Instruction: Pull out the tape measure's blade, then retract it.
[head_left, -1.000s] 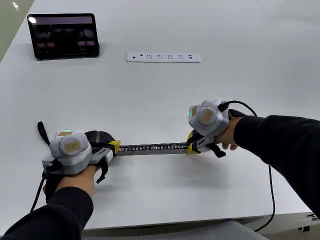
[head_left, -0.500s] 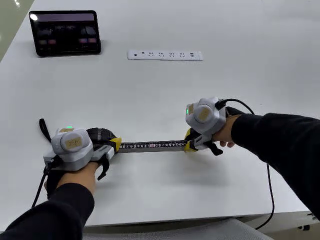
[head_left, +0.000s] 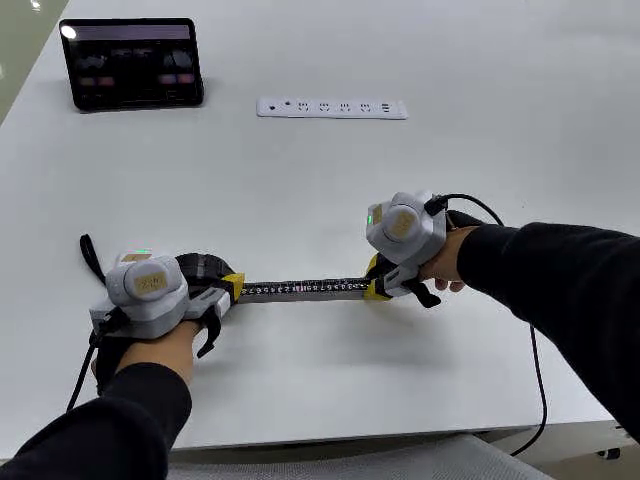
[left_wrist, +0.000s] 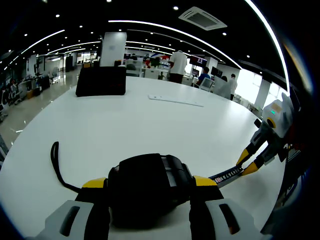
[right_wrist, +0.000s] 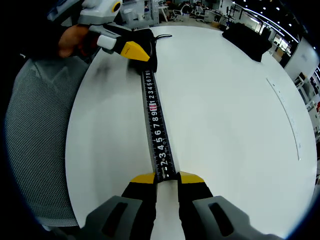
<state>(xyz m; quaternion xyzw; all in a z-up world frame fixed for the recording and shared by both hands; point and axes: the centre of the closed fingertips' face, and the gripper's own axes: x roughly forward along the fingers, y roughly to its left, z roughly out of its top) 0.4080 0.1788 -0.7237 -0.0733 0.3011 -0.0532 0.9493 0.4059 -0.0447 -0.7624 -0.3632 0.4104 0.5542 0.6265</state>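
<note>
The black tape measure case (left_wrist: 149, 187) (head_left: 202, 274) lies on the white table, and my left gripper (left_wrist: 150, 183) (head_left: 222, 292) is shut on it, yellow pads against both sides. Its blade (right_wrist: 156, 127) (head_left: 302, 290), printed with numbers, stretches flat across the table to my right gripper (right_wrist: 166, 177) (head_left: 372, 289), which is shut on the blade's end. In the left gripper view the blade (left_wrist: 226, 175) runs off right to the other gripper. A black strap (left_wrist: 56, 165) trails from the case to the left.
A dark tablet (head_left: 131, 62) stands at the far left of the table. A white power strip (head_left: 332, 107) lies at the back centre. A black cable (head_left: 533, 370) runs from the right gripper over the near table edge. A mesh chair seat (right_wrist: 35, 140) sits below the edge.
My right gripper has slid left toward the case with the blade's end, so the exposed blade is shorter. The left gripper and case stayed put.
</note>
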